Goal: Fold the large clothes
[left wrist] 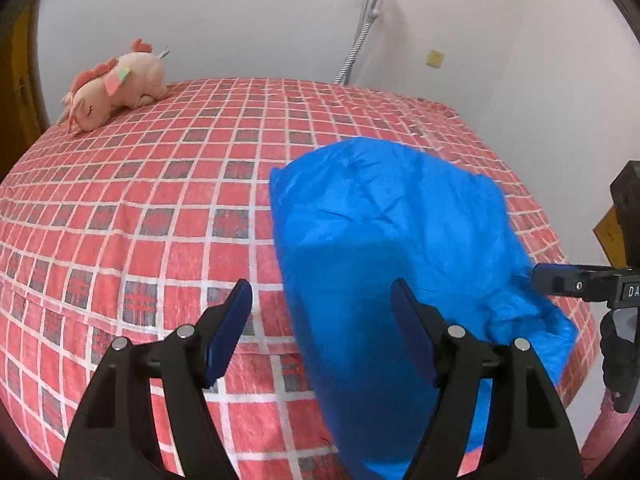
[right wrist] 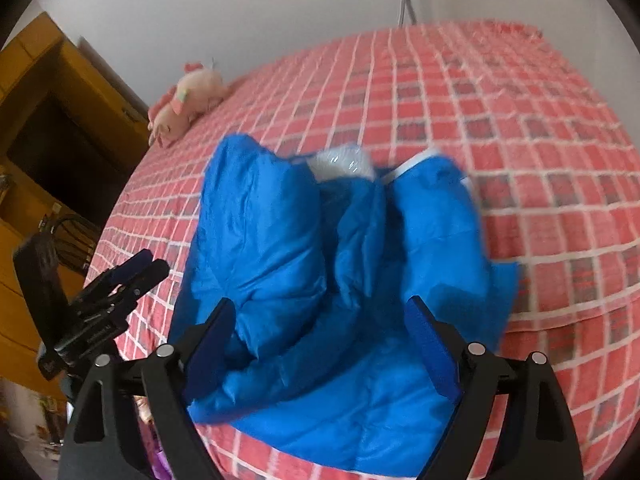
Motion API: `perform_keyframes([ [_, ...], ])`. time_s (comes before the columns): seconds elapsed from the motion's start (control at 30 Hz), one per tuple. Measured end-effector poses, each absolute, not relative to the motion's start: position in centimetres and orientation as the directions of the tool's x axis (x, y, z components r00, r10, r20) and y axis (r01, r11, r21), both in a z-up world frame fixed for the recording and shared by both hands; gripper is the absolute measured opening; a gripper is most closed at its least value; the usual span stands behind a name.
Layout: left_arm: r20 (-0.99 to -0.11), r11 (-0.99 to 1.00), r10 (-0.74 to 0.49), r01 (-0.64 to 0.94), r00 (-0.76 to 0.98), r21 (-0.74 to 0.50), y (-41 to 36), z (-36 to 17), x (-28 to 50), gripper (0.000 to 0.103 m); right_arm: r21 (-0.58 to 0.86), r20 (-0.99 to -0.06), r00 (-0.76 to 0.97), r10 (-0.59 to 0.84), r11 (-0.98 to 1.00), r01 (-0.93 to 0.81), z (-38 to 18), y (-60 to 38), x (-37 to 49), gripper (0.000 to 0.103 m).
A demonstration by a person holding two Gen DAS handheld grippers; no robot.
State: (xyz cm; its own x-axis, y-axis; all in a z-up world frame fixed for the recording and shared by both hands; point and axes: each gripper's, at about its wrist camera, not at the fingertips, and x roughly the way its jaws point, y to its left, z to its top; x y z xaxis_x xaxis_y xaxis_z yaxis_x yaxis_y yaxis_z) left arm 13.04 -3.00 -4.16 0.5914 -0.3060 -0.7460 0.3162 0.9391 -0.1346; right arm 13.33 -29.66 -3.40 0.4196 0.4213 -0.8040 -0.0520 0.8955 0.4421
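Note:
A bright blue padded jacket (left wrist: 384,240) lies crumpled on the red checked bedspread (left wrist: 160,184) near the bed's front edge. In the right wrist view the jacket (right wrist: 320,272) is bunched in folds, with a pale lining patch at its far end. My left gripper (left wrist: 322,312) is open just above the jacket's left edge, gripping nothing. My right gripper (right wrist: 320,332) is open over the jacket's near part, with folds lying between its fingers. The right gripper also shows at the right edge of the left wrist view (left wrist: 560,278), and the left gripper shows in the right wrist view (right wrist: 140,268).
A pink plush toy (left wrist: 116,84) lies at the bed's far left corner. A white wall with a striped pole (left wrist: 356,44) stands behind the bed. A wooden cabinet (right wrist: 52,128) stands to the left of the bed.

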Motion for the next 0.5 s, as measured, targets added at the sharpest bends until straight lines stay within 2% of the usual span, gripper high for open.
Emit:
perform_keyframes([
  [0.17,-0.733,0.948,-0.284,0.294,0.618,-0.119,-2.4,-4.4,13.4,0.071,0.466,-0.821,0.354,0.448,0.884,-0.037,-4.9,-28.2,15.2,0.087],
  [0.4,-0.737,0.954,-0.283,0.259,0.614,-0.15,-0.8,-5.5,14.5,0.072,0.361,-0.867,0.344,0.36,0.93,-0.063,-5.2,-25.4,16.9,0.087],
  [0.5,-0.743,0.956,-0.282,0.243,0.607,-0.165,0.0,-6.0,14.8,0.072,0.291,-0.873,0.373,0.315,0.949,-0.119,-4.5,-24.1,16.9,0.068],
])
